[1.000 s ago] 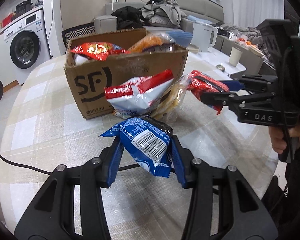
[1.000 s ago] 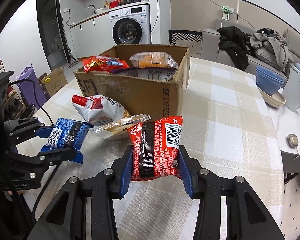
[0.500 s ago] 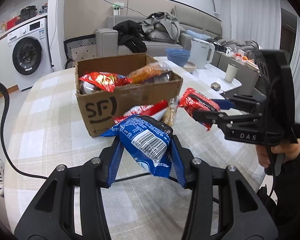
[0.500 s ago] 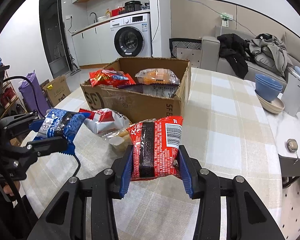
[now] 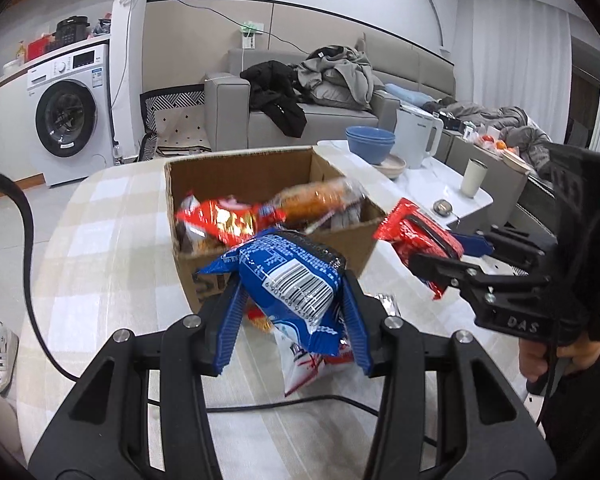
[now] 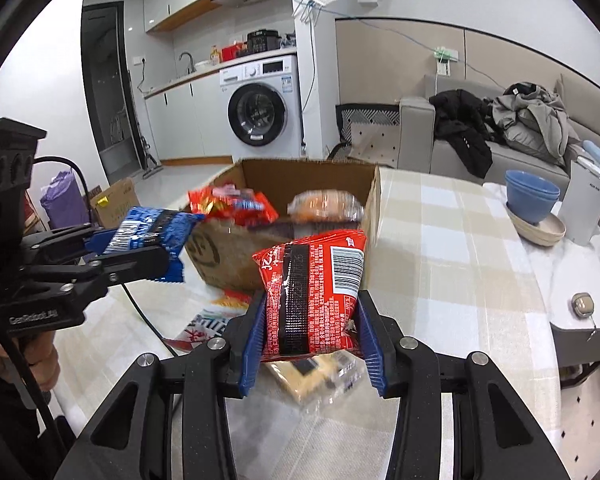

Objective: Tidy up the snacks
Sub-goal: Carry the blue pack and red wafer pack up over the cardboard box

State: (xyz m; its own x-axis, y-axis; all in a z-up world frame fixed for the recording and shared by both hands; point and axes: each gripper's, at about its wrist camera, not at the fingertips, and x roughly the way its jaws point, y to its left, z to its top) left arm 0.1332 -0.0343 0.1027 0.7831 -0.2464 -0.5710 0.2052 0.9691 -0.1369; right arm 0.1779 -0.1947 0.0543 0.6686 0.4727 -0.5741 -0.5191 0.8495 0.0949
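Left tongs pinch blue packet; right tongs pinch red packet; right view alone shows clear-wrapped snack beneath.

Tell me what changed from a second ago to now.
Both hand-held grippers rose toward the cardboard box: the left hand-held gripper carried up the blue packet, the right hand-held gripper the red packet. Both grips stayed closed; the box and snacks on the table stayed put.

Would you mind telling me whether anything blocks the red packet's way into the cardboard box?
Nothing visible does: the red packet in the right gripper faces the cardboard box, whose top is open.
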